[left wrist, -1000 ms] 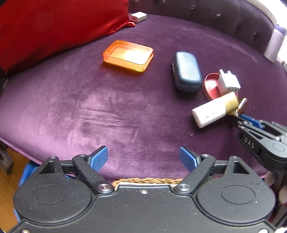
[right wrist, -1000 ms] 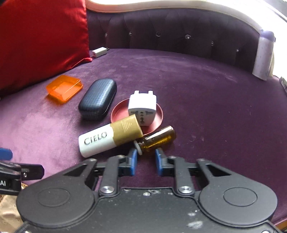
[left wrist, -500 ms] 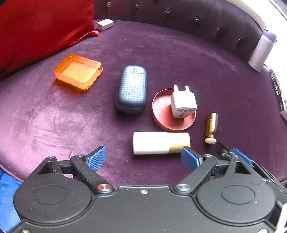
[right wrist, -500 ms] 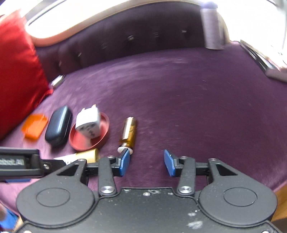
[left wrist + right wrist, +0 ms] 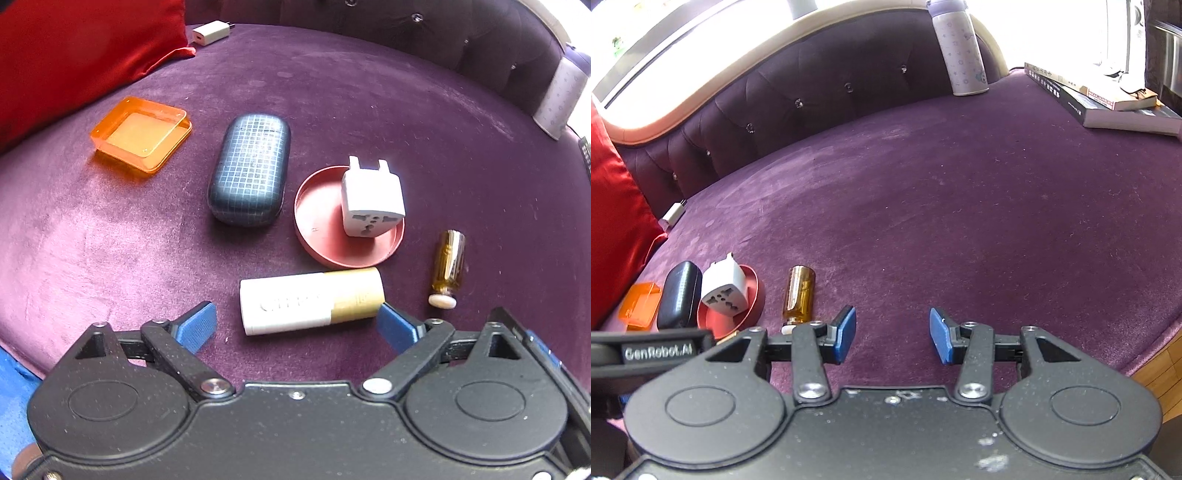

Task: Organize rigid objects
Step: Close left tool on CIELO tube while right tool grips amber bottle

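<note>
**Mia:** Why are all the things lying on the big purple seat [image 5: 424, 122]?

**Ben:** I think they are being set out in a neat row. The dark case [image 5: 249, 170] lies far out past the fingers of the left gripper [image 5: 297, 323]. The orange box [image 5: 142, 133] is beside it, off past the left finger [image 5: 195, 325].

**Mia:** And the red dish [image 5: 321, 236]?

**Ben:** It sits just past the white and gold tube [image 5: 310, 301]. The white plug [image 5: 371, 201] stands in the dish, maybe so it stays put.

**Mia:** Is the tube held?

**Ben:** No. It lies flat between the left gripper's fingers. They are spread wide and have just been opening more. The gold end is right at the right finger [image 5: 397, 326], and there is a gap at the left finger.

**Mia:** What about the little brown bottle [image 5: 448, 267]?

**Ben:** It lies on its side, out past the right finger, with its white cap pointing back at us.

**Mia:** What can the other camera see?

**Ben:** The right gripper [image 5: 893, 334] has its fingers a little apart. They have just been opening, and only bare seat is between them. The brown bottle [image 5: 798, 293] lies just past its left finger [image 5: 844, 332]. This view also shows a tall pale flask [image 5: 960, 51] and some books [image 5: 1108, 103] far away.

**Mia:** Can it see the tube?

**Ben:** Not really. The other gripper's black arm covers it. Only the left camera shows the tube well.
</note>
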